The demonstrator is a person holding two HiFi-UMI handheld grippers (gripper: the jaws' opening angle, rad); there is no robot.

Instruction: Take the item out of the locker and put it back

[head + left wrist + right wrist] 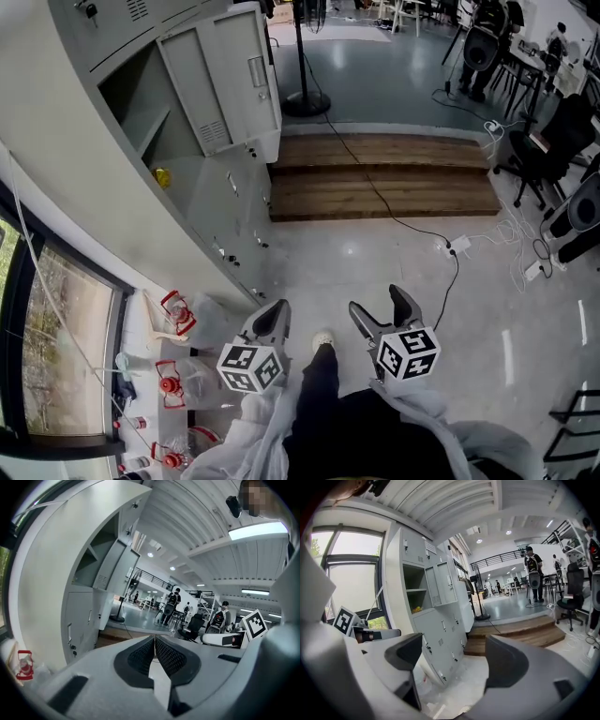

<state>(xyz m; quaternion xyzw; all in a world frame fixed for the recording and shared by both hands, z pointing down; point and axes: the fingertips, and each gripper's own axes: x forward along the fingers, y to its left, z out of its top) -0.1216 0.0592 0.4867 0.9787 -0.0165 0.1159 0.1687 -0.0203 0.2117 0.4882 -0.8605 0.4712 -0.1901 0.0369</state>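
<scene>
**Head view.** The locker (217, 202) runs along the upper left of the frame, with one compartment's door (220, 80) swung out. A small yellow item (163, 176) lies on that compartment's floor. The left gripper (275, 314) and right gripper (377, 305) sit at lower centre, well apart from the locker. The right one's jaws are spread and empty.

**Left gripper view.** The jaws are clenched pad to pad, with nothing between them. The open compartment appears at upper left, but its floor and the item are not visible here.

**Right gripper view.** The jaws are released wide, with only floor between them. This view looks straight into the compartment at centre left. The item (416, 609) rests near the front edge of the compartment's floor, more clearly placed than from above.

**Handling, as judged.** The item is small and probably light. Whether it is stiff or soft is too small to tell. The soundest hold is likely across its middle, approached from the front opening, with a gentle close.
</scene>
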